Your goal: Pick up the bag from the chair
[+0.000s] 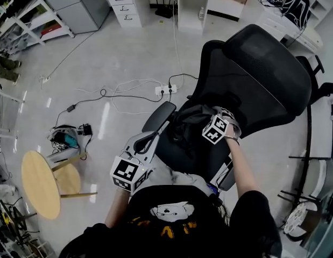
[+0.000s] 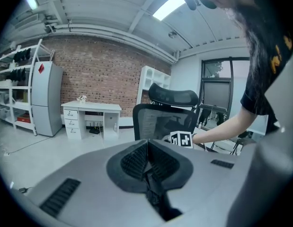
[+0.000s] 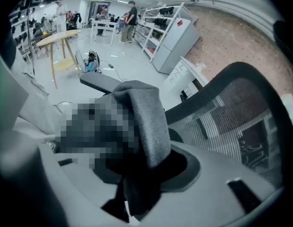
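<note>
Your bag (image 3: pixel 145 122) is dark grey weave, the chair (image 1: pixel 263 74) black with a mesh back. Left of the chair, the round table (image 1: pixel 40 183) is pale wood.

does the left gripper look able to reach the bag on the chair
Probably yes: the left gripper, jaws together, hovers beside the armrest, which it must clear; the bag lies just past it.

Grey floor (image 1: pixel 91 58); white desk (image 1: pixel 126 7) against brick wall (image 2: pixel 99 74); round wooden table (image 1: pixel 40 184); shelving (image 1: pixel 26 15).
</note>
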{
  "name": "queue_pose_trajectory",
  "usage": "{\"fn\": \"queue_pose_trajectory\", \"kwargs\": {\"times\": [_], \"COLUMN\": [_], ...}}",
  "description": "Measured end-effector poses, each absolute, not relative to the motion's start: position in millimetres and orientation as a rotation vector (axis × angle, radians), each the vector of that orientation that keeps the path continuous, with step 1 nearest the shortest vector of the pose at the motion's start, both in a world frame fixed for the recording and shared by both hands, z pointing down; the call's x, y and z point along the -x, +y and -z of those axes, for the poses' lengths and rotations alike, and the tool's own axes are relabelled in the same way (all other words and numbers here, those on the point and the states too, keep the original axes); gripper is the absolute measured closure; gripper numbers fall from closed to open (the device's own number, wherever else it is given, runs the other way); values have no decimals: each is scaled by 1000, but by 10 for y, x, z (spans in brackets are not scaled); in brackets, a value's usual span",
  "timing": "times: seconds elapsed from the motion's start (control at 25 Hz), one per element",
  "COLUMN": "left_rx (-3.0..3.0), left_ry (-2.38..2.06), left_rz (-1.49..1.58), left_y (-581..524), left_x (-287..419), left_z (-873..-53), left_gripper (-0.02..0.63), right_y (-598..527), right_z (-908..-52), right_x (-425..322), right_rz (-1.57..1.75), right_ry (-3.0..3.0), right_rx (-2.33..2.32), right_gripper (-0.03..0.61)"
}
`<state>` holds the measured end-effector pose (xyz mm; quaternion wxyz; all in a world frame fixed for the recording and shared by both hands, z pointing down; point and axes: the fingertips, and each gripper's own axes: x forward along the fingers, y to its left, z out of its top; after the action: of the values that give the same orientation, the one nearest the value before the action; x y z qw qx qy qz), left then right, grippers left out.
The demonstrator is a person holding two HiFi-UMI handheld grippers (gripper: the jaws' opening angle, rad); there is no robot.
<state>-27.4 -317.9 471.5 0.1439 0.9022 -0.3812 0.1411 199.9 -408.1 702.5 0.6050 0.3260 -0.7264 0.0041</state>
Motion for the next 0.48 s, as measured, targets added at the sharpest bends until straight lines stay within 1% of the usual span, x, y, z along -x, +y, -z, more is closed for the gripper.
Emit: {"fn": "queue_pose_trajectory", "kwargs": {"times": [0.48], "left_rx": [-2653], "left_ry": [-1040], "left_rz": [-375], "left_y": [-3046], "left_x": [398], "left_z": [-4650], "left_gripper": [604], "right_y": [-3425], "right_z": [-6515], "right_x": [-1758], "right_rz": [-125], "right_ry": [-1698], "right_rx": [-1021], "right_gripper": [443]}}
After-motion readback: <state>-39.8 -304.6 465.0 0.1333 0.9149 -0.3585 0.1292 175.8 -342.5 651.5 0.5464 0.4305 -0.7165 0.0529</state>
